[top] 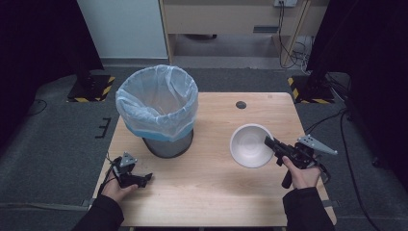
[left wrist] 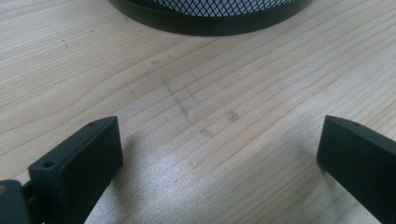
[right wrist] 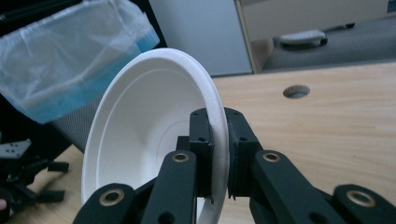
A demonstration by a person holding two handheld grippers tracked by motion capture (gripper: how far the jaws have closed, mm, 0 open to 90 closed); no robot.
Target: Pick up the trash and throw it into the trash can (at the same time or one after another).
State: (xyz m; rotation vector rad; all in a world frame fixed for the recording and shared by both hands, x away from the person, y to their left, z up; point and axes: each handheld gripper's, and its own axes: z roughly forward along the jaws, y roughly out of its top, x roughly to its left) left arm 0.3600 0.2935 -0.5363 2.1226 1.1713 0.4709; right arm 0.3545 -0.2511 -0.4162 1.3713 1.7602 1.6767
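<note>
A white bowl is held just above the right half of the wooden table, and my right gripper is shut on its right rim. In the right gripper view the bowl stands tilted on edge with its rim pinched between the two black jaws. A mesh waste bin lined with a clear and blue bag stands on the left half of the table. My left gripper rests low near the front left edge, open, with bare wood between its jaws.
The bin's black base lies just ahead of the left gripper. A round cable hole sits in the table's far side. Black stands with yellow-striped feet and cables are on the floor behind.
</note>
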